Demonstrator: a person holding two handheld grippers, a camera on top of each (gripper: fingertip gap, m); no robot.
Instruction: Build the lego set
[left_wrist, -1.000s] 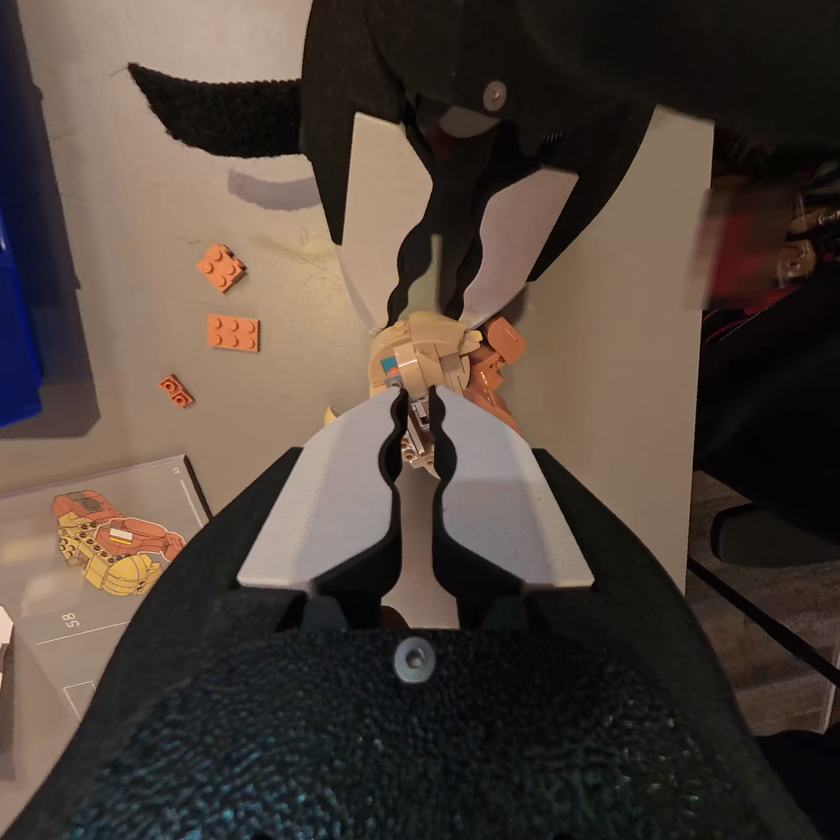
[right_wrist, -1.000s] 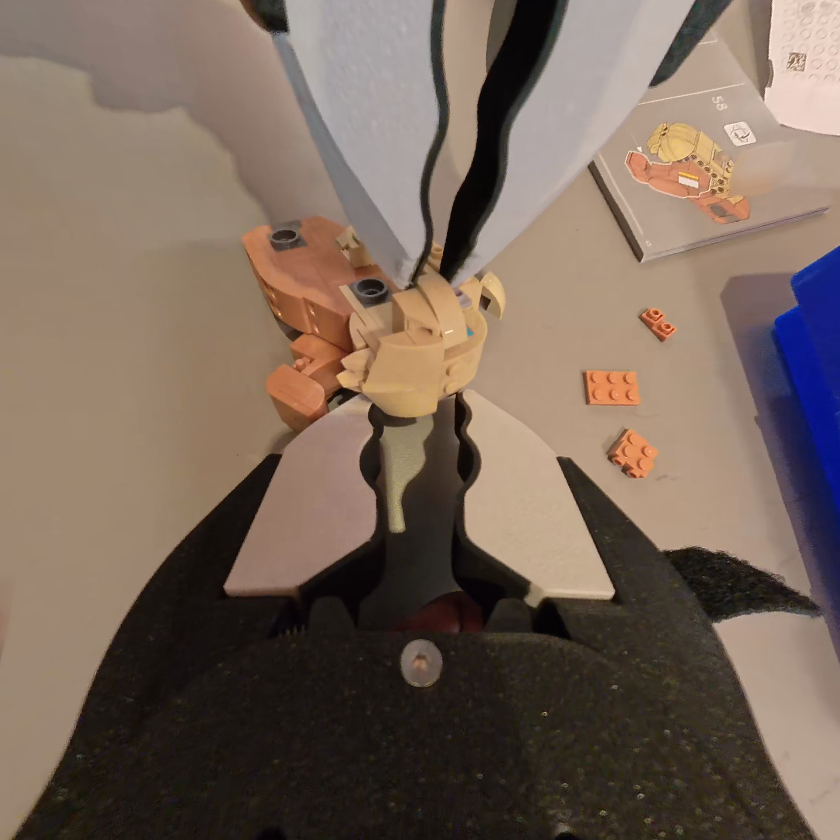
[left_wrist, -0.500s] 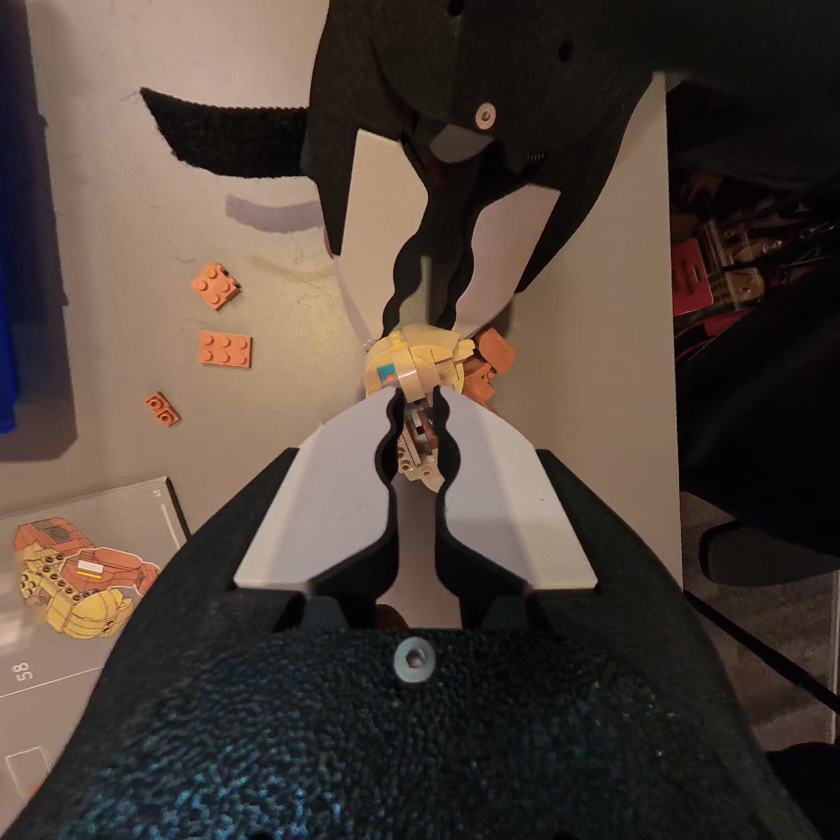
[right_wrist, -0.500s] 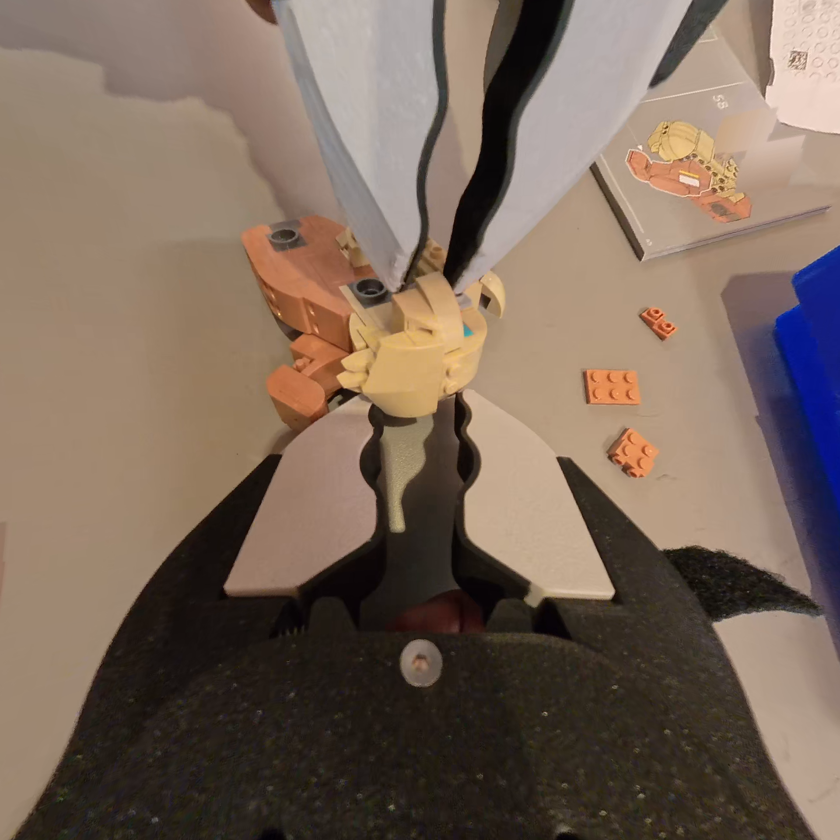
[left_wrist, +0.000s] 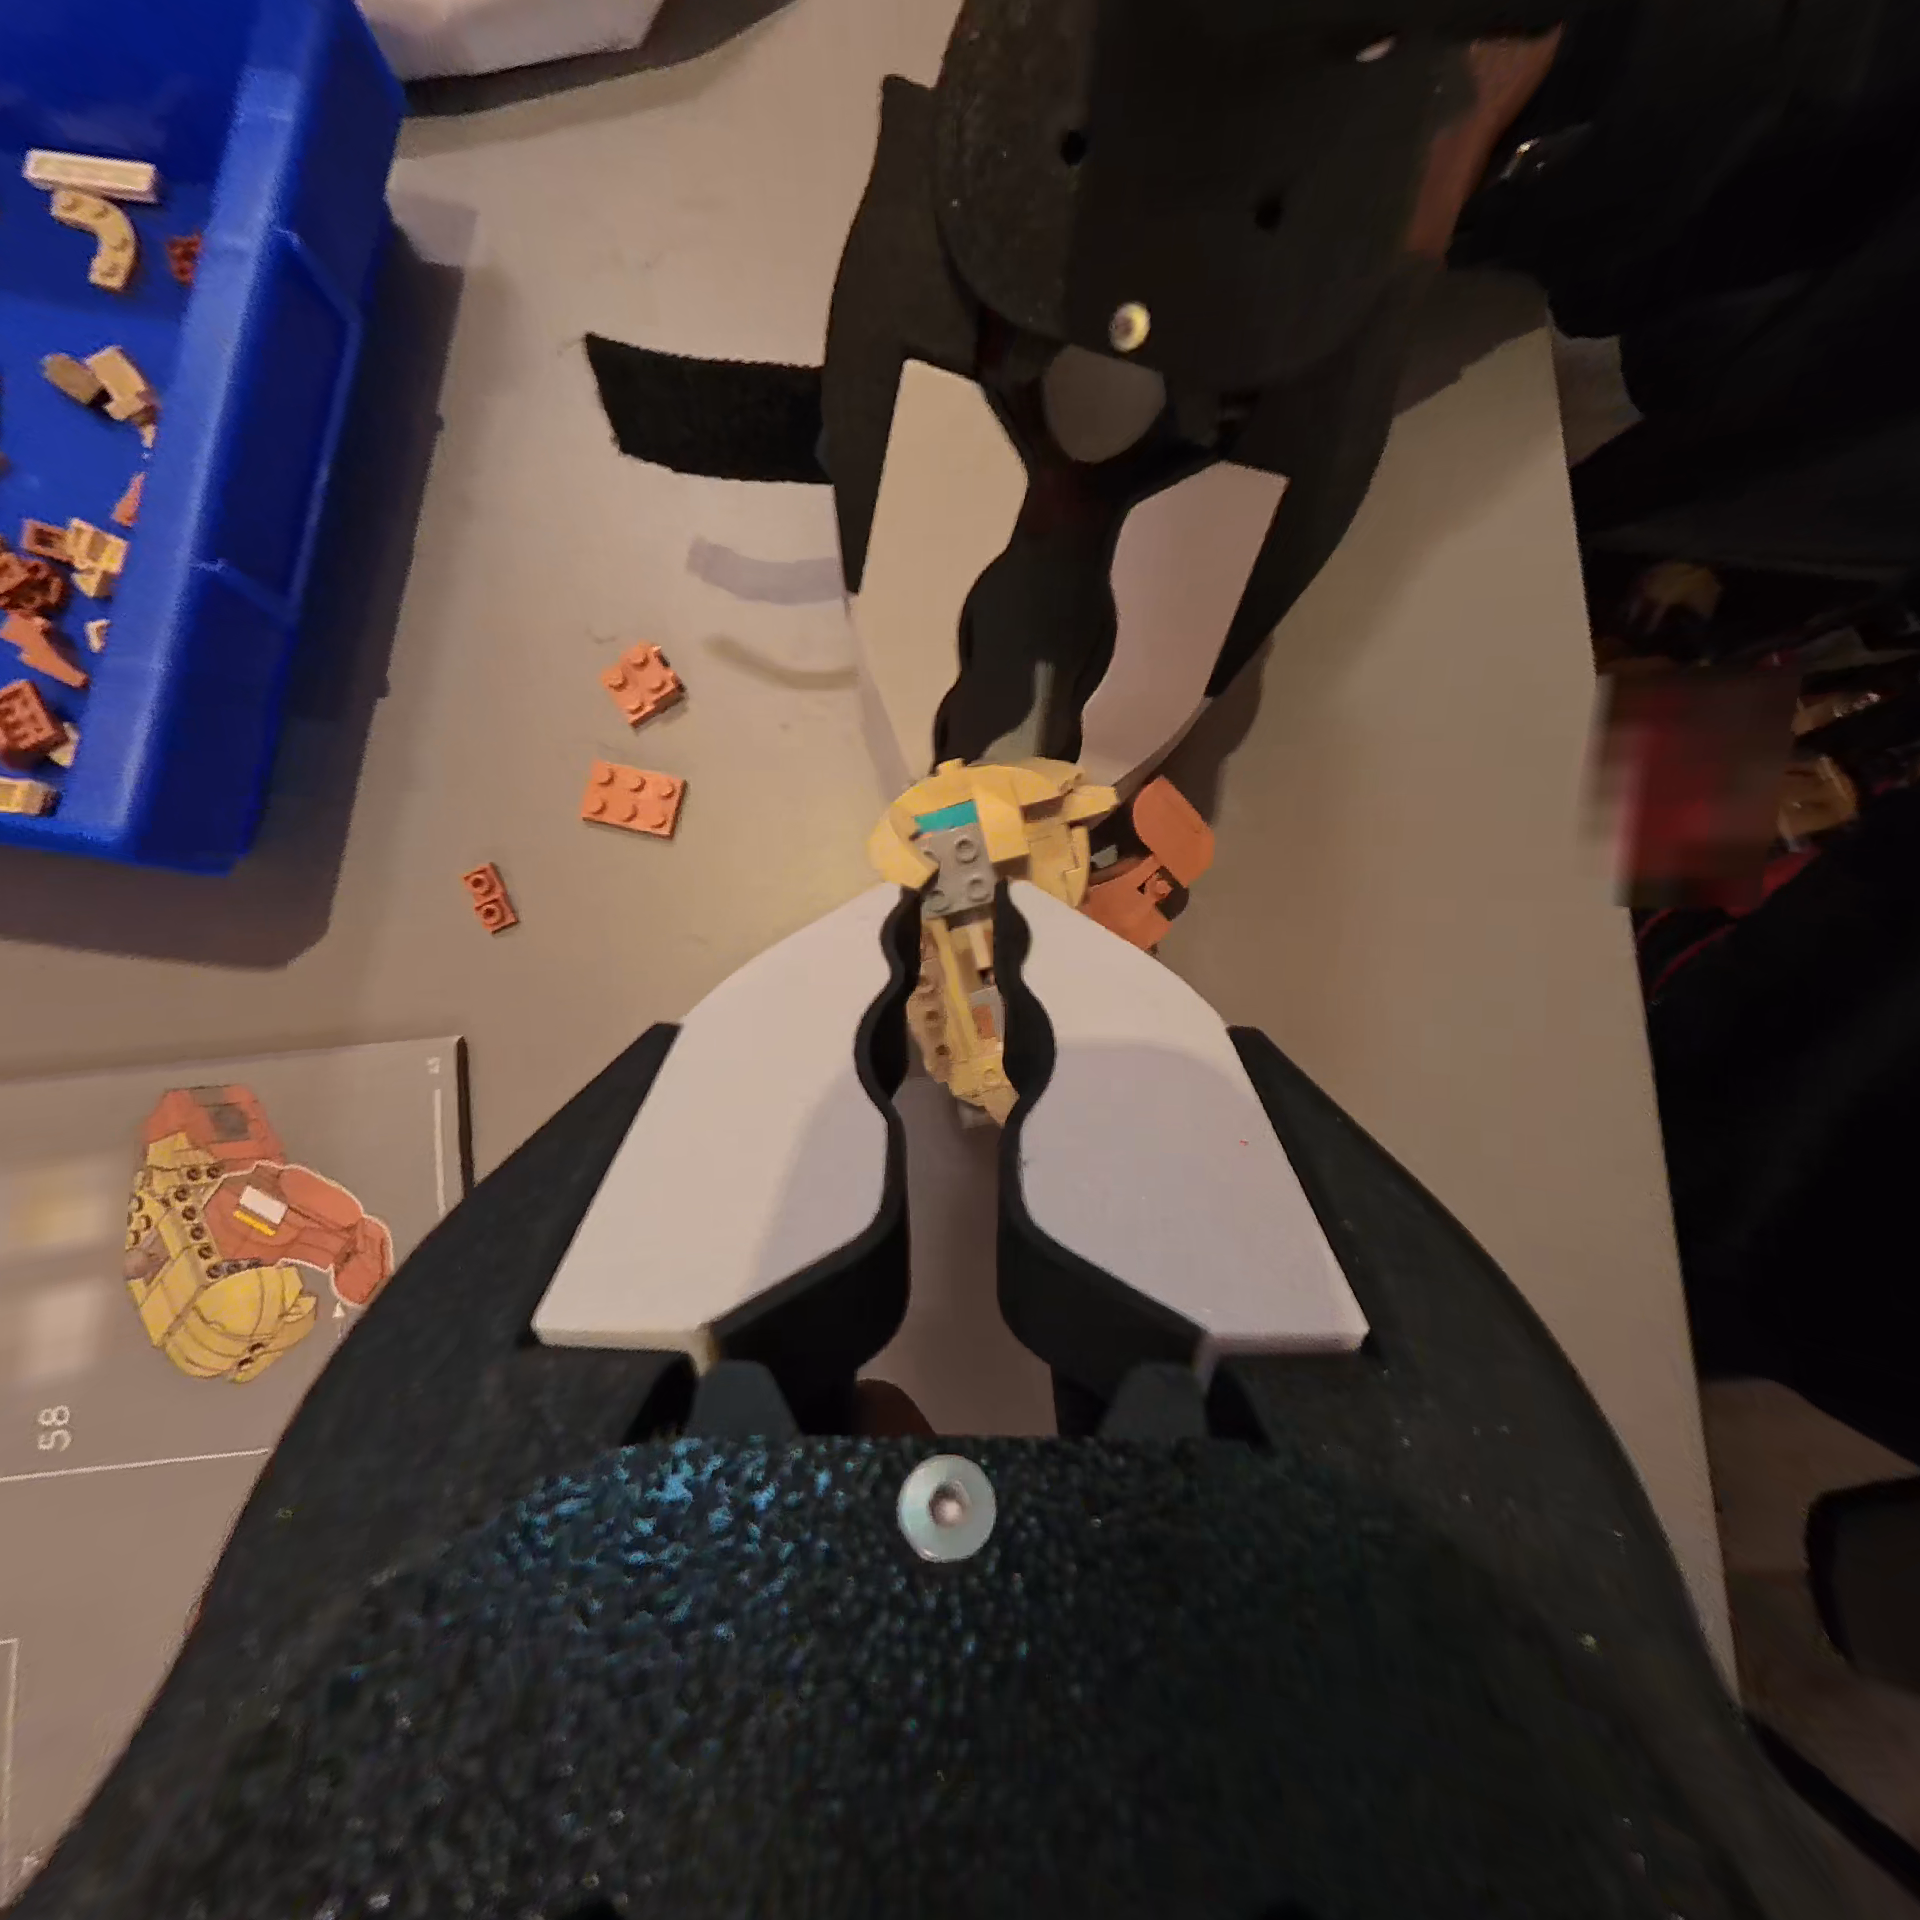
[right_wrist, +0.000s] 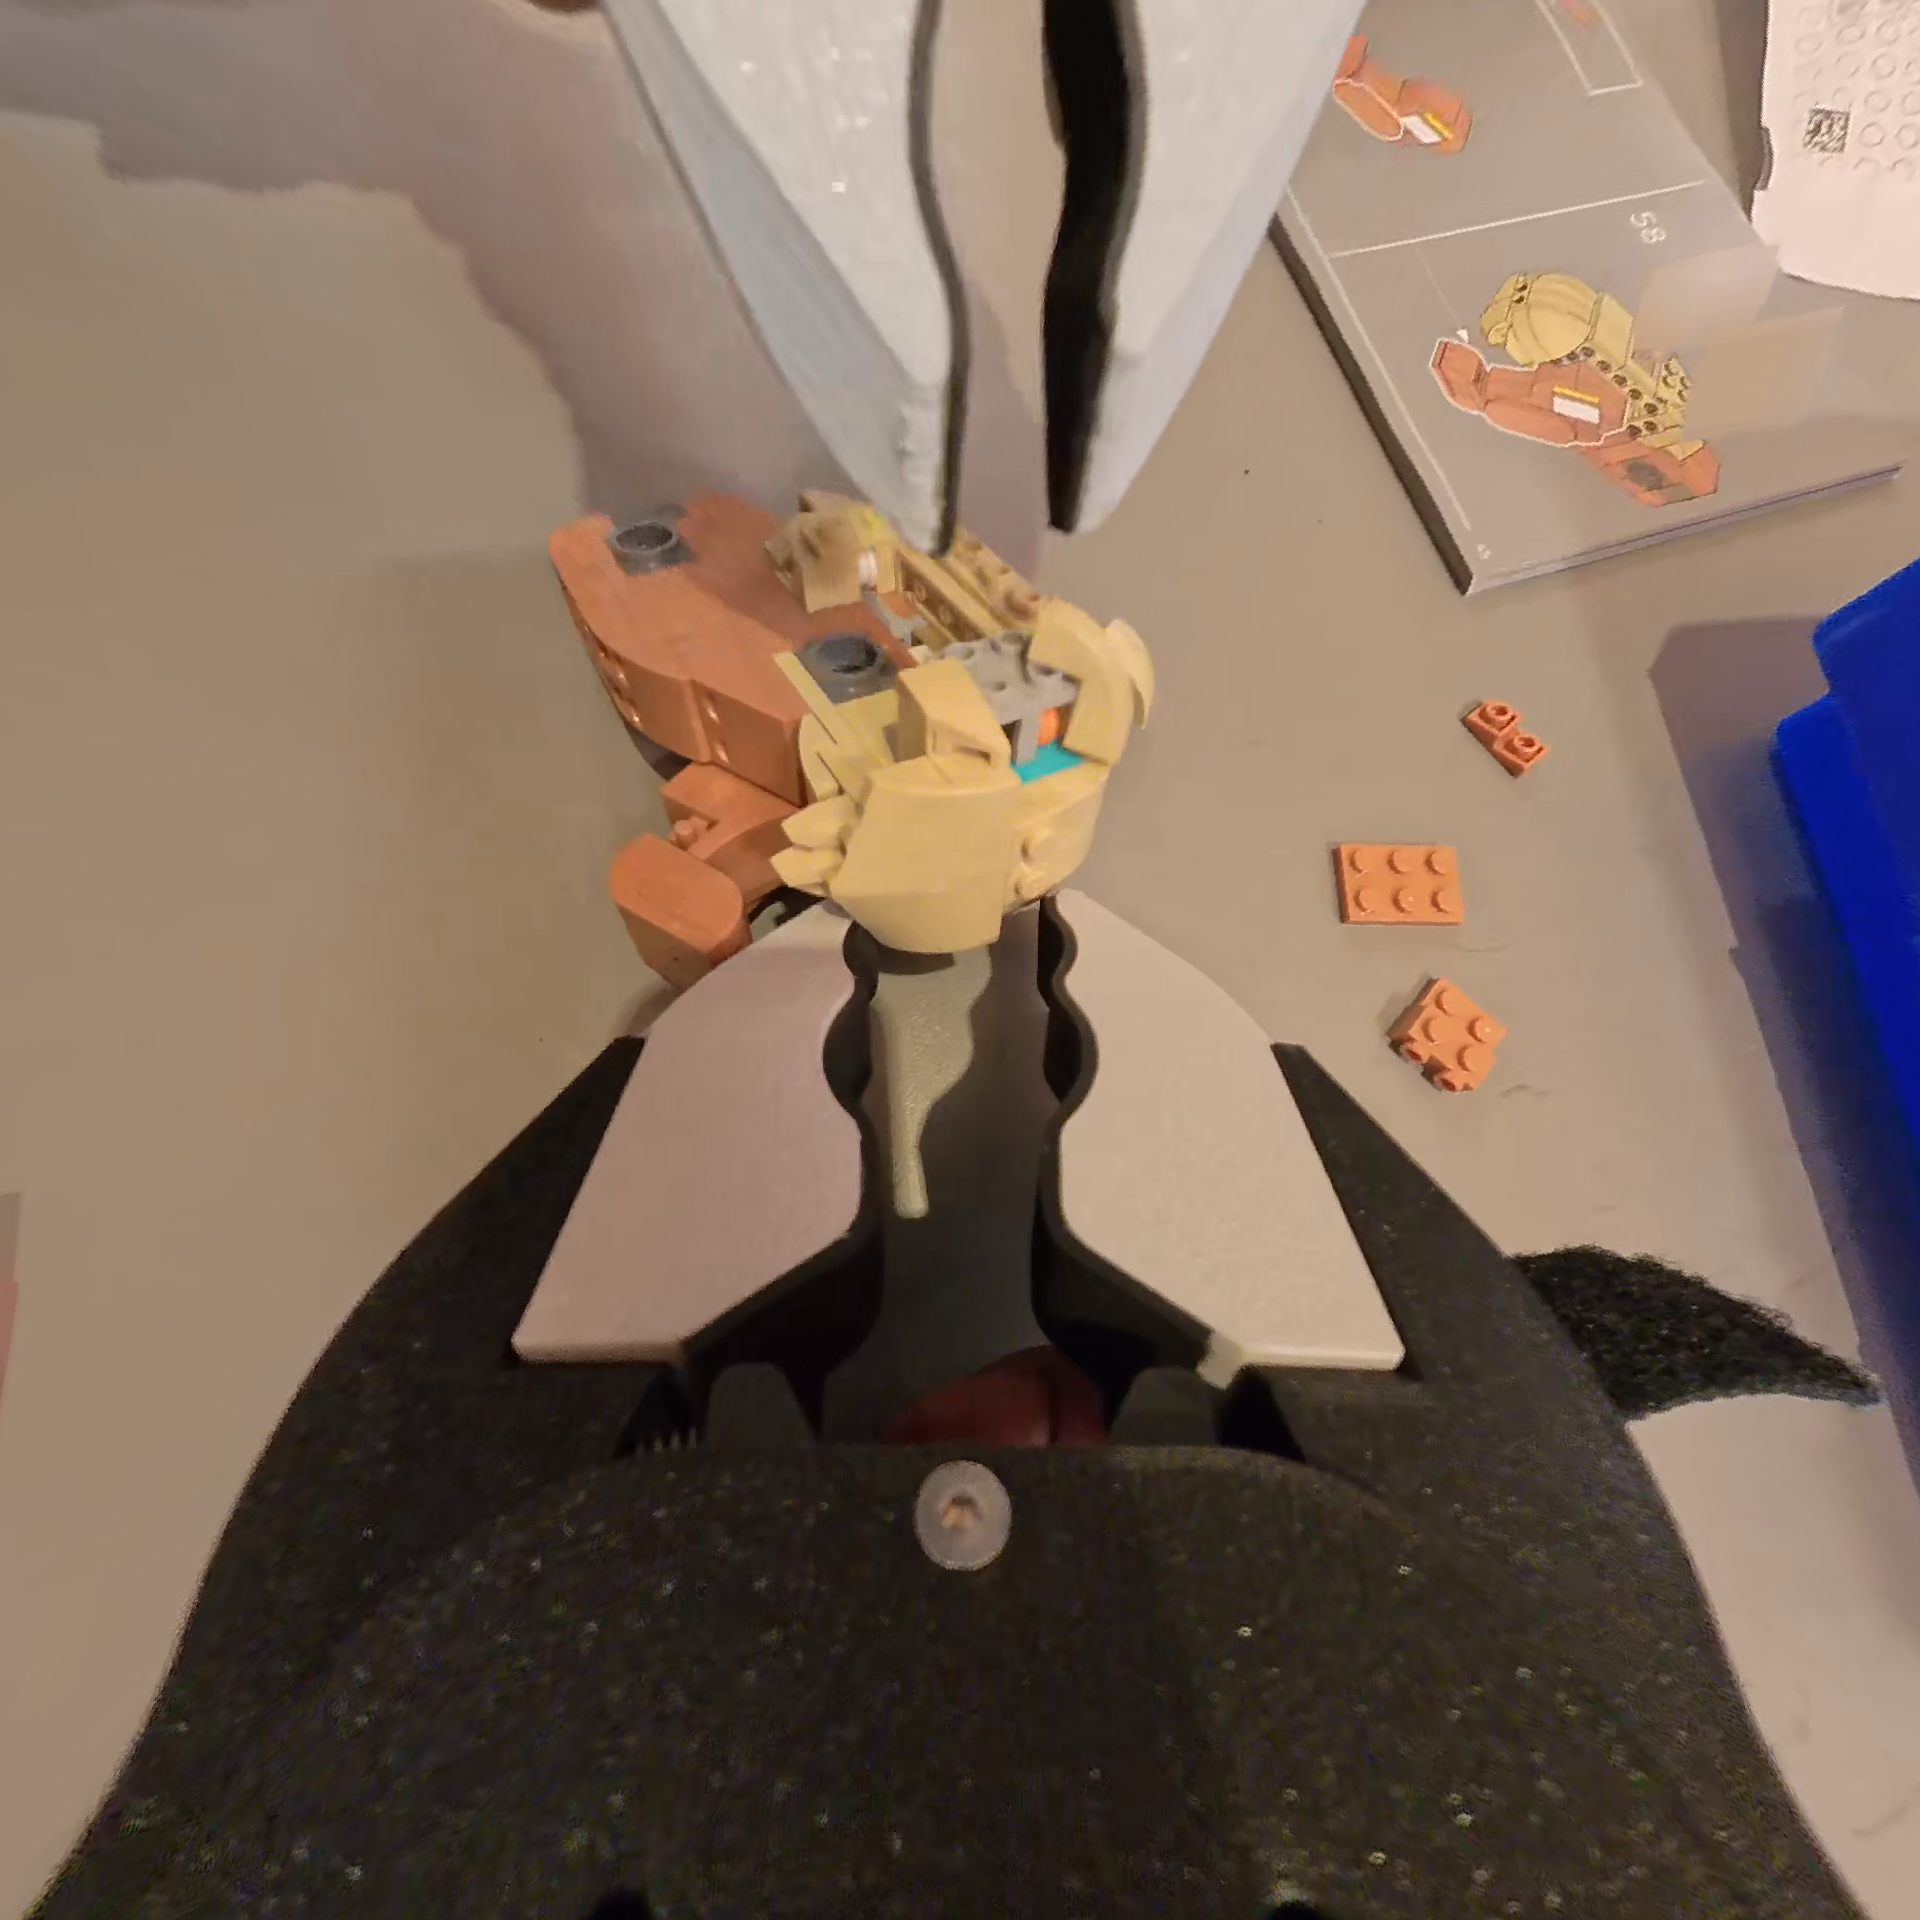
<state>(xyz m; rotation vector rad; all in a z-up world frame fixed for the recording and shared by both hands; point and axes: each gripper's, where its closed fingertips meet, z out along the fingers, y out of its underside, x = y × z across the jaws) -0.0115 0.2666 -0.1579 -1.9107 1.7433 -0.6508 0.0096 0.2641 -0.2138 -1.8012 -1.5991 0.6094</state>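
The lego model (left_wrist: 977, 935) runs lengthwise between both grippers, tan domed end toward the right gripper (right_wrist: 951, 914). The left gripper (left_wrist: 961, 925) pinches its narrow tail, and the right one's clamped on the dome.

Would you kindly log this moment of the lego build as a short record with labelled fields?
model: tan and brown lego model, held between both grippers above the table
left gripper: shut on the model's tan rear section
right gripper: its tips meet the rounded tan end; grip cannot be confirmed
loose pieces: three orange plates lying on the table
parts supply: blue bin holding small bricks
reference: open instruction booklet beside the bin
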